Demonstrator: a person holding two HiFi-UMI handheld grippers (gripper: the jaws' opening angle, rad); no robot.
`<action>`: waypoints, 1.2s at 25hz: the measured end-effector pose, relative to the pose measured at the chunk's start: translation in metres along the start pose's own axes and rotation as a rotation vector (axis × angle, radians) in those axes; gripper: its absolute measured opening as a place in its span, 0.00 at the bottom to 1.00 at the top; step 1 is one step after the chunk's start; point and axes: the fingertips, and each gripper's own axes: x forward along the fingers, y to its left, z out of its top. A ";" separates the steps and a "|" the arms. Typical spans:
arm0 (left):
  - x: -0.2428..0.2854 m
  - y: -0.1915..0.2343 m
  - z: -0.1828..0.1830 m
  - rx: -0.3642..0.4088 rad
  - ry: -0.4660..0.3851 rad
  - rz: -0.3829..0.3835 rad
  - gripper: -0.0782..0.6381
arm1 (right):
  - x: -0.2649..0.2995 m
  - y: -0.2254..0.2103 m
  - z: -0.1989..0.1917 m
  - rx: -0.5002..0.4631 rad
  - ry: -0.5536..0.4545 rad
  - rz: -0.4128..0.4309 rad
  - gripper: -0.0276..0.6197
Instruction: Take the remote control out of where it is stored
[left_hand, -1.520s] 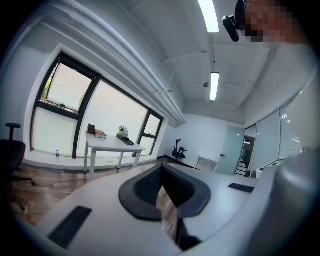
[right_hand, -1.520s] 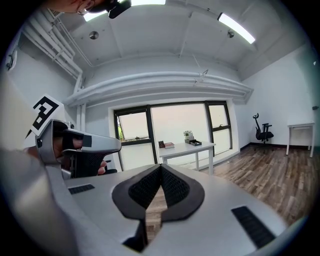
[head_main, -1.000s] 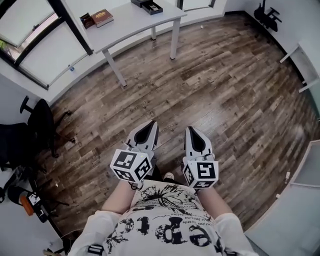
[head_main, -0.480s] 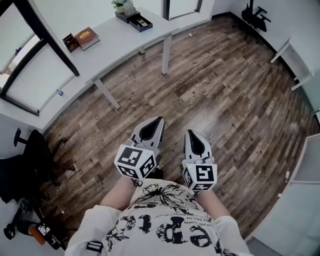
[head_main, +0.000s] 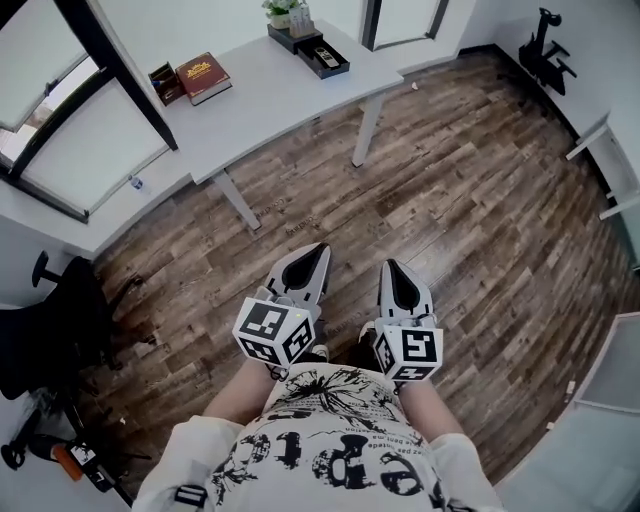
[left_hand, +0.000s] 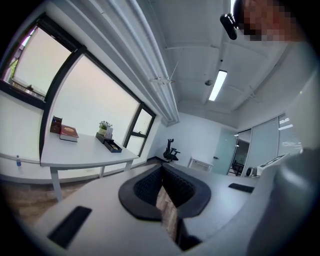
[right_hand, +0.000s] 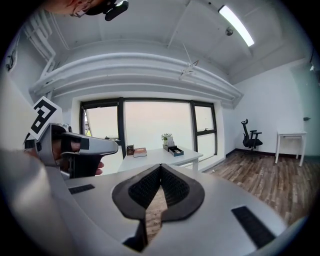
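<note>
A black open tray (head_main: 330, 66) stands near the far right end of the white table (head_main: 270, 100), with a slim dark thing lying in it that may be the remote control. The tray also shows small in the left gripper view (left_hand: 113, 146) and the right gripper view (right_hand: 175, 150). My left gripper (head_main: 318, 250) and right gripper (head_main: 389, 266) hang side by side over the wood floor, well short of the table. Both are shut with nothing between the jaws, as seen for the left gripper (left_hand: 161, 168) and the right gripper (right_hand: 161, 167) in their own views.
On the table lie a red book (head_main: 204, 77), a small dark box (head_main: 162, 82) and a potted plant (head_main: 283, 12). A black office chair (head_main: 60, 310) stands at the left, another chair (head_main: 550, 45) at the far right. A white side table (head_main: 603, 140) is at the right.
The table and its tray have slid right and lower in the head view. Both grippers keep the same shut pose side by side.
</note>
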 end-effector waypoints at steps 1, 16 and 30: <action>0.005 0.008 0.003 -0.003 -0.003 0.014 0.12 | 0.012 0.001 0.002 -0.004 0.003 0.017 0.05; 0.153 0.092 0.080 0.015 -0.121 0.254 0.12 | 0.208 -0.055 0.073 -0.075 -0.025 0.309 0.05; 0.294 0.115 0.098 0.021 -0.081 0.285 0.12 | 0.310 -0.167 0.082 -0.006 0.012 0.280 0.05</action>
